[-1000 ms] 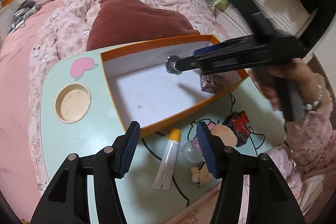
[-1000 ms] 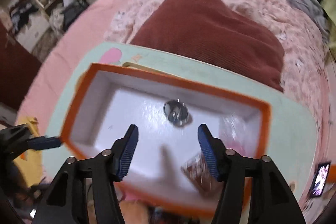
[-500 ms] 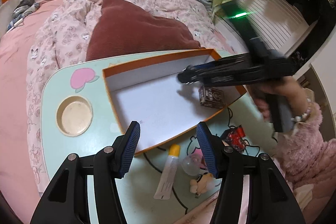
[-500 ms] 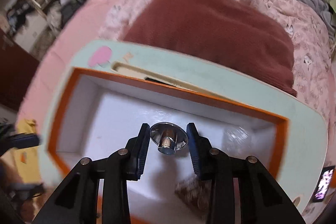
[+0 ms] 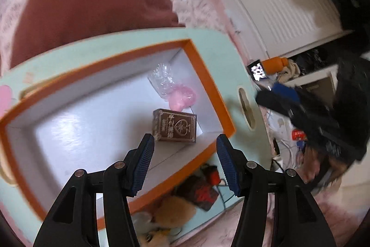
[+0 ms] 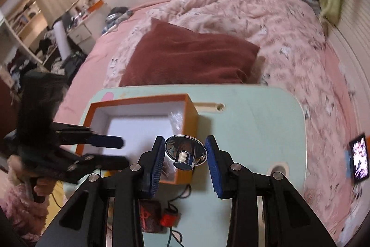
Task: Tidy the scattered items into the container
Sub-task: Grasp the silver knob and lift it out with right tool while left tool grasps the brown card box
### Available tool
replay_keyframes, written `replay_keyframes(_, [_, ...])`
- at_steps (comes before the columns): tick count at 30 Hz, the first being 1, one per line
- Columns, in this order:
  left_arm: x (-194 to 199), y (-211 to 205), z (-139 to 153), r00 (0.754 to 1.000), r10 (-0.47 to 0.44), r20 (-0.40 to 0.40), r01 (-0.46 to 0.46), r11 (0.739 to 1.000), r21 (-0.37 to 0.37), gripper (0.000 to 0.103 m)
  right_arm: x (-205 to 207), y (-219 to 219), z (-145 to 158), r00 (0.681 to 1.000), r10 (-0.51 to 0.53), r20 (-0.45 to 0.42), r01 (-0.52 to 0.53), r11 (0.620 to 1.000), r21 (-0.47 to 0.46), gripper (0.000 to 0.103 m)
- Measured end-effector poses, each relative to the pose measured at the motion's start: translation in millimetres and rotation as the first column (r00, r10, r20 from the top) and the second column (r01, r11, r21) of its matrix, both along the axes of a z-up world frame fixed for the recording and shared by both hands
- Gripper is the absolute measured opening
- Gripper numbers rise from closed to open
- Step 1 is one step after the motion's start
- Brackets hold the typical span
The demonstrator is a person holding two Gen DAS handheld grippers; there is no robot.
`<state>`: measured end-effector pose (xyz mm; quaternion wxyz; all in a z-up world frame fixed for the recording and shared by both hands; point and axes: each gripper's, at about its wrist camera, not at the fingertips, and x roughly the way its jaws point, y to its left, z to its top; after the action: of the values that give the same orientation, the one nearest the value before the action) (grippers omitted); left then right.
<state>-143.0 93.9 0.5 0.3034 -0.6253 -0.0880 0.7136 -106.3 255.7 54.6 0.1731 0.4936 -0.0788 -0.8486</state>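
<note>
An orange box with a white inside sits on the mint lap table. It holds a brown card box and a clear-and-pink bag. My left gripper is open and empty above the box's near right corner. My right gripper is shut on a shiny chrome plug, held above the table at the right of the orange box. A black-and-red pouch and a tan plush toy lie in front of the box.
A dark red pillow and a pink quilt lie on the bed behind the table. A phone lies on the bed to the right. The black-and-red pouch with a cord lies on the table below my right gripper.
My right gripper has pulled back out of the box toward its right side, still shut on the chrome plug. My left gripper has swung right and in over the box.
</note>
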Motion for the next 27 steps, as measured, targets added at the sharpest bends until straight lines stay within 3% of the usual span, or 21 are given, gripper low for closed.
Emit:
replay_keyframes(3, [-3.5, 19.4, -5.2, 0.999, -0.024, -0.035, 0.022, 0.998, -0.063, 0.057, 3.0, 12.2, -9.9, 1.0, -0.012, 0.022, 0.013, 0.999, -0.032, 0.035])
replay_keyframes(8, [-7.5, 37.9, -15.2, 0.998, -0.067, 0.012, 0.067, 0.997, -0.047, 0.057, 2.5, 24.0, -17.5, 0.999, -0.029, 0.033, 0.031, 0.997, -0.065, 0.035])
replay_keyframes(15, [-7.9, 46.9, -18.0, 0.997, -0.079, -0.026, 0.076, 0.993, -0.094, 0.057, 2.5, 30.4, -20.9, 0.999, -0.023, 0.031, 0.026, 0.995, -0.096, 0.035])
replay_keyframes(20, [-6.3, 55.2, -21.2, 0.991, -0.097, -0.093, 0.074, 0.972, -0.221, 0.057, 1.8, 31.0, -24.1, 0.999, -0.02, 0.037, 0.024, 0.993, -0.112, 0.035])
replay_keyframes(27, [-11.9, 50.4, -28.9, 0.994, -0.102, -0.028, 0.095, 0.977, -0.189, 0.057, 1.2, 34.5, -26.9, 0.999, -0.029, 0.044, 0.034, 0.992, -0.119, 0.035])
